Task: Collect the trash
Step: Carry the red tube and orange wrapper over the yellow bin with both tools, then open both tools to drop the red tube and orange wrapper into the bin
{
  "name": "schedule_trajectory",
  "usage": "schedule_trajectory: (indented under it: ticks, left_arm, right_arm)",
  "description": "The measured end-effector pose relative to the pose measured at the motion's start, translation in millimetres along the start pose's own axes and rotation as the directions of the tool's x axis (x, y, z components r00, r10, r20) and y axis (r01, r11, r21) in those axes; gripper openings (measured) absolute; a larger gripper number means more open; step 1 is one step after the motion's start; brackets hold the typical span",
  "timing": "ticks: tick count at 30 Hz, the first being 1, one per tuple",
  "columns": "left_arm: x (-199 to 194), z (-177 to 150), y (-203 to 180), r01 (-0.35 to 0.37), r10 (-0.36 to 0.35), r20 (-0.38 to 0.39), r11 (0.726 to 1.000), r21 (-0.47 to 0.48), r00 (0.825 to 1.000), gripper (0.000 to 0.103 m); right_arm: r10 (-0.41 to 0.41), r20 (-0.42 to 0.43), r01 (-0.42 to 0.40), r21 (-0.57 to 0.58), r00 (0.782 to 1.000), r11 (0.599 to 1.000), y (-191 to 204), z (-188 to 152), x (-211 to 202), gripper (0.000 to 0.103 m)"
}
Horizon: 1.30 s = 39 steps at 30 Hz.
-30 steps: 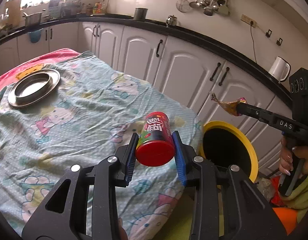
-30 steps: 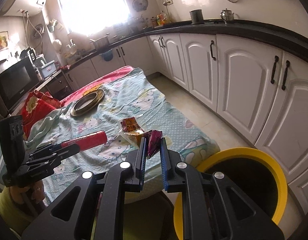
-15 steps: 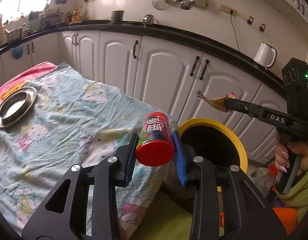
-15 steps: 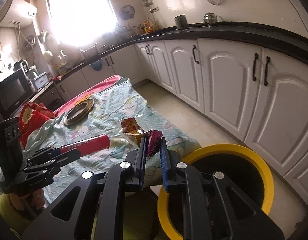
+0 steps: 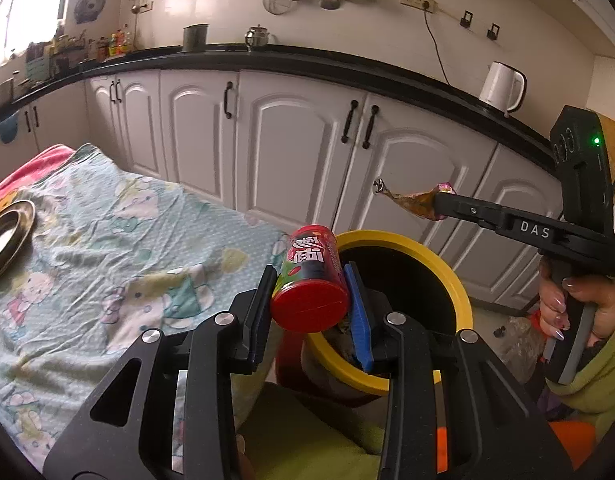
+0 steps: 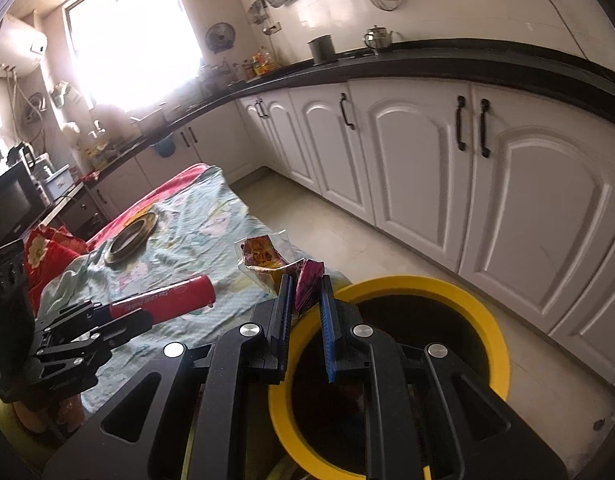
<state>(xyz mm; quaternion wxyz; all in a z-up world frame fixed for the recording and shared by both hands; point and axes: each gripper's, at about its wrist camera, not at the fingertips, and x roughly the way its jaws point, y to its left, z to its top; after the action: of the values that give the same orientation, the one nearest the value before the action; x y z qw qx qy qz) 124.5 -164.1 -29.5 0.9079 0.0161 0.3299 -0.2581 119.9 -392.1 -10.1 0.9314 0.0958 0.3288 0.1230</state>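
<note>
We have both pieces of trash in hand and neither is in the bin [image 5: 447,276] yet. Our left gripper [image 5: 309,280] is pinching the red can [image 5: 313,280] across its body, its jaws pressed against the two sides. Our right gripper [image 6: 305,292] is pinching a crumpled wrapper [image 6: 275,260] by one end, the jaws nearly together on the foil.

The can sits just at the near rim of the bin, past the near corner of the bed [image 5: 107,248], partly over the dark opening. Its long axis runs along the gripper fingers: the flat red end faces back toward the wrist camera, and the far end points forward and slightly up, toward the cabinets [image 5: 299,152]. From the right wrist view it reads as lying close to level.

The wrapper hangs in the air above the bin's far side, as the left view shows it, with its free end trailing away from the gripper toward the cabinets. From the right wrist view the bin opening lies directly below and ahead of the fingers.

What is left, as we judge it: carry both a little further over the opening and let go. On the bedspread we see only a metal plate [image 6: 127,236]; no other trash shows, though part of the bed is out of view.
</note>
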Motion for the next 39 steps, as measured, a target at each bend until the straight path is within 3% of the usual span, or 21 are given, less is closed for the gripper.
schedule_trajectory:
  ticks: [17,29,34,39]
  left_arm:
    - [42,-6,-43,0.059,-0.056,-0.074,0.998,0.038,0.996,0.027]
    - [78,-11,-56,0.096,-0.087,-0.147,0.994,0.051,0.985,0.027]
    - [84,-11,-53,0.085,-0.077,-0.155,0.995,0.046,0.985,0.031]
    - [79,-11,-44,0.058,-0.054,-0.145,0.998,0.026,0.988,0.049]
  right_arm:
    - [-0.103,-0.038,0.106,0.079,0.994,0.991,-66,-44,-8,0.013]
    - [-0.098,-0.111,0.111,0.125,0.989,0.986,-90,-65,6,0.016]
    - [-0.101,-0.119,0.117,0.144,0.988,0.983,-96,-67,9,0.031]
    - [-0.121,-0.109,0.137,0.154,0.987,0.979,-95,-65,6,0.046]
